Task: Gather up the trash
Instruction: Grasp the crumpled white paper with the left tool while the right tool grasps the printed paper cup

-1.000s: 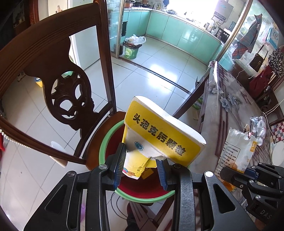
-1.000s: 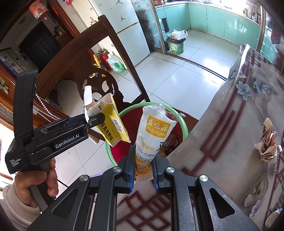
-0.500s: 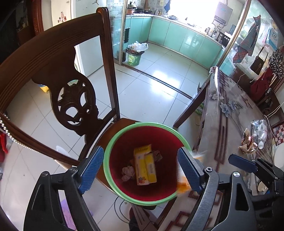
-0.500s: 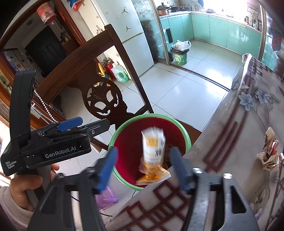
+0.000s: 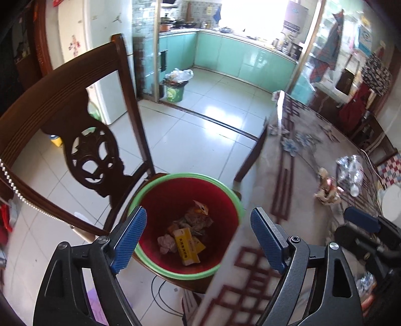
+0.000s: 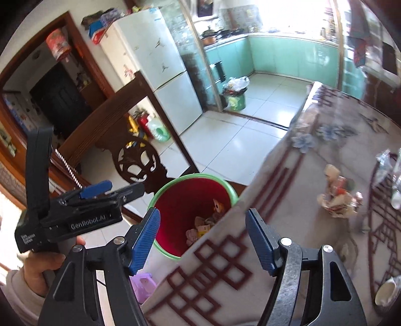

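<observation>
Trash below parted left gripper

You stood on a pale tiled floor that shone under strong daylight from the kitchen window. Mint-green cabinets ran along the far kitchen walls, past a metal door frame. A white fridge stood left of that doorway, and a dark wooden doorway opened further left. A carved dark wooden chair was close in front of you. On your right a table wore a floral cloth with red lattice lines, and clothes hung beyond it
</observation>
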Action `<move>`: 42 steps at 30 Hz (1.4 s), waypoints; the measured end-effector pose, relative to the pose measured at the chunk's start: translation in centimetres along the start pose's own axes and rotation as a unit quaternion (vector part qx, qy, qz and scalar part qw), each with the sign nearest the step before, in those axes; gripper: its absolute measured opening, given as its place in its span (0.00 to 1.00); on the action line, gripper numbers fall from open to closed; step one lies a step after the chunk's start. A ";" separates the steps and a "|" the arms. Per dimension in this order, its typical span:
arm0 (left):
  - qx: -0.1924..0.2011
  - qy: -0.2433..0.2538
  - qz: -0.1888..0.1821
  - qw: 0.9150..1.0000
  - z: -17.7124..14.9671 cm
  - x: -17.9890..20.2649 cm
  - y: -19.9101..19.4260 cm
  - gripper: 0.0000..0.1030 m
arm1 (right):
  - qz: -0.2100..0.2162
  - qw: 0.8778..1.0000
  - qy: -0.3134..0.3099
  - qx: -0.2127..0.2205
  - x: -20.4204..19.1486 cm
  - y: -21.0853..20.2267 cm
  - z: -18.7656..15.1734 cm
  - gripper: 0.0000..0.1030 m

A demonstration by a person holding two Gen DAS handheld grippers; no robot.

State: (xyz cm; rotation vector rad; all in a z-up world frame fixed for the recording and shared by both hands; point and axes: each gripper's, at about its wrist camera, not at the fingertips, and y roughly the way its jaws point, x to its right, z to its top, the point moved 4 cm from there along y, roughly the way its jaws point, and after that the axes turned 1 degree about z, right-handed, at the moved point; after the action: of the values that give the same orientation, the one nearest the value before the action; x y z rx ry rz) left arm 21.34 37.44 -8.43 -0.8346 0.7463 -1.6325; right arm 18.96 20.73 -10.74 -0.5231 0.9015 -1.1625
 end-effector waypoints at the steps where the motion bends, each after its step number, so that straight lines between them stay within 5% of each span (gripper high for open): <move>1: 0.002 0.007 -0.005 1.000 -0.1 0.9 -0.2 0.83 | -0.004 1.000 0.010 0.006 0.8 -1.0 -0.1 0.68; 12: 0.005 0.096 -0.077 0.992 -3.4 13.7 -3.3 0.83 | -0.101 0.989 0.087 0.061 13.1 -14.1 -4.8 0.68; 16: -0.002 0.148 -0.131 0.980 -6.3 20.0 -4.9 0.83 | -0.137 0.982 0.115 0.054 19.5 -18.8 -8.0 0.68; 19: -0.010 0.207 -0.174 0.963 -9.3 25.2 -6.0 0.86 | -0.152 0.984 0.095 0.015 24.1 -20.5 -10.3 0.68; 24: -0.051 0.282 -0.227 0.931 -15.0 31.7 -6.8 0.90 | -0.140 0.987 -0.025 -0.080 28.8 -19.3 -12.9 0.68; 29: -0.108 0.267 -0.234 0.929 -18.2 34.4 -5.9 0.90 | -0.131 0.969 -0.143 -0.155 30.5 -15.6 -14.7 0.68; 35: -0.125 0.266 -0.216 0.931 -19.5 36.1 -5.3 0.90 | -0.142 0.951 -0.190 -0.199 31.5 -11.6 -15.9 0.68; 38: -0.128 0.278 -0.208 0.929 -19.8 36.9 -4.8 0.90 | -0.143 0.956 -0.166 -0.193 32.3 -11.1 -16.3 0.57; 42: -0.130 0.290 -0.208 0.925 -20.2 38.2 -4.2 0.90 | -0.127 0.975 -0.105 -0.146 33.1 -13.3 -15.7 0.55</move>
State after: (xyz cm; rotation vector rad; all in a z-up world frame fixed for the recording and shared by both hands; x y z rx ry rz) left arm -3.44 1.80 -10.79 -0.7257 1.2864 -2.2395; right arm 2.64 -13.30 -20.37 -1.0076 0.8416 -1.1816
